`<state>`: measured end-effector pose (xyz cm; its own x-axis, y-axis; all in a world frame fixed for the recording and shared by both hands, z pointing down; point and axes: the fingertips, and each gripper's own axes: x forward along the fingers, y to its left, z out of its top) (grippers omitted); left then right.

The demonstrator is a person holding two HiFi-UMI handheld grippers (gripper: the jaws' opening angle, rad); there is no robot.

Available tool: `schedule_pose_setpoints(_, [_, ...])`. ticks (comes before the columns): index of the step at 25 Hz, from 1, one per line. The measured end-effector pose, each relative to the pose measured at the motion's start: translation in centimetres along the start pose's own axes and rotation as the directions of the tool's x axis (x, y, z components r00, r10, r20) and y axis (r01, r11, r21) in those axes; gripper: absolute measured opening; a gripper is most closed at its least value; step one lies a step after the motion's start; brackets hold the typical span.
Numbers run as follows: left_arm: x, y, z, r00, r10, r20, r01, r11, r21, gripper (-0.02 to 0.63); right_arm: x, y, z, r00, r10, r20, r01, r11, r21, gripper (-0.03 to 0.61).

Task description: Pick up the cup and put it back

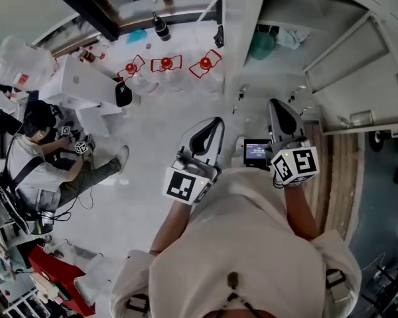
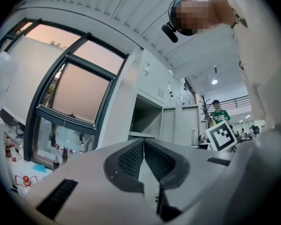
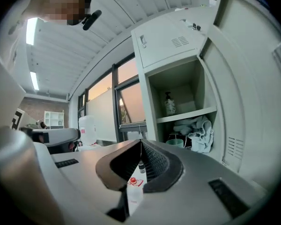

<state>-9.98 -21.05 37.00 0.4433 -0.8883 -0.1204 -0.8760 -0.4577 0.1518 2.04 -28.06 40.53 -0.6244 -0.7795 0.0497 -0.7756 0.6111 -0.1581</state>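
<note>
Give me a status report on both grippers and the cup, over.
Left gripper shut, empty. Right gripper shut, empty. Green cup not held, sits in the open locker under its shelf, beside a white cloth. Nothing seen blocking it.

Our head camera looks steeply down before the open locker (image 1: pixel 298 18); cameras on the left gripper (image 1: pixel 211 126) and right gripper (image 1: pixel 277 108) face it level, nearby, sharing its shelves.

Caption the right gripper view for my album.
Shut, empty right gripper facing an open locker holding a green cup.
</note>
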Motion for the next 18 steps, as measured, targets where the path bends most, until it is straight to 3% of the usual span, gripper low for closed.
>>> schedule_pose_setpoints(6, [-2.8, -3.3, -0.9, 0.992, -0.121, -0.024, 0.12, 0.992, -0.034, 0.009, -7.3, 3.9, 1.2, 0.997, -0.073, 0.028, 0.075, 0.994, -0.075, 0.026])
schedule_pose_setpoints(11, [-3.7, -7.1, -1.4, 0.977, -0.207, -0.039, 0.205, 0.977, -0.048, 0.009, -13.4, 4.5, 1.7, 0.989, -0.146, 0.036, 0.149, 0.984, -0.094, 0.025])
schedule_pose_setpoints(15, [-4.4, -9.9, -2.1, 0.972, -0.229, -0.049, 0.227, 0.973, -0.045, 0.009, -16.6, 4.1, 0.9, 0.985, -0.168, 0.032, 0.17, 0.982, -0.086, 0.025])
schedule_pose_setpoints(18, [-4.9, -12.1, -2.7, 0.976, -0.209, -0.051, 0.208, 0.977, -0.039, 0.009, -18.2, 3.9, 0.6, 0.99, -0.136, 0.035, 0.138, 0.987, -0.081, 0.026])
